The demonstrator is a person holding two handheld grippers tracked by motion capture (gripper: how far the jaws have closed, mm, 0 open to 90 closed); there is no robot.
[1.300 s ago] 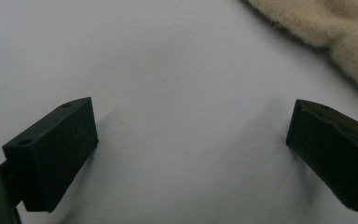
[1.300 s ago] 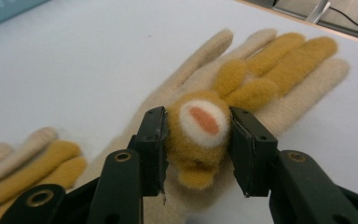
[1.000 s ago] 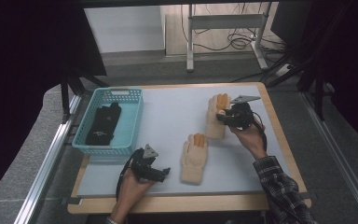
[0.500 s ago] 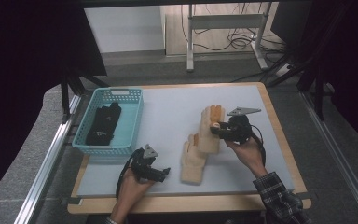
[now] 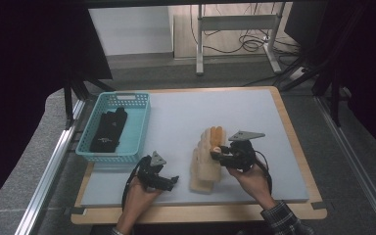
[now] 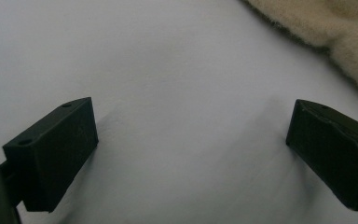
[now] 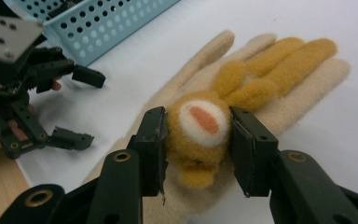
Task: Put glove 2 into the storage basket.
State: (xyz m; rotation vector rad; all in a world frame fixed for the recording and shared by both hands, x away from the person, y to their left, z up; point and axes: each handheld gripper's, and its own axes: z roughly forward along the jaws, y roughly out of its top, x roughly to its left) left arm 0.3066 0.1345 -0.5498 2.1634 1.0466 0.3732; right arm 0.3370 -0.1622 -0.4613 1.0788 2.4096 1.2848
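Note:
Two fuzzy cream gloves with orange fingers lie stacked near the table's front middle. In the right gripper view the lower glove [image 7: 303,93] lies flat, palm up. My right gripper [image 7: 196,140] is shut on an orange fuzzy part of the upper glove [image 7: 198,128], which has a white and orange patch. From the high view the glove stack [image 5: 203,164] sits just left of my right gripper [image 5: 219,152]. My left gripper [image 5: 170,181] rests open on the white table left of the stack. Its open jaws frame bare table, with a cream glove edge [image 6: 326,28] beyond my left gripper [image 6: 191,144].
A light blue perforated basket [image 5: 138,128] stands at the left and holds black gloves [image 5: 108,128]. The white table top [image 5: 245,112] has a wooden rim. In the right gripper view the basket [image 7: 112,23] and my left gripper [image 7: 87,107] lie to the left.
My right gripper has carried its glove from the far right toward the near middle, onto the other glove. The left gripper has stayed in place.

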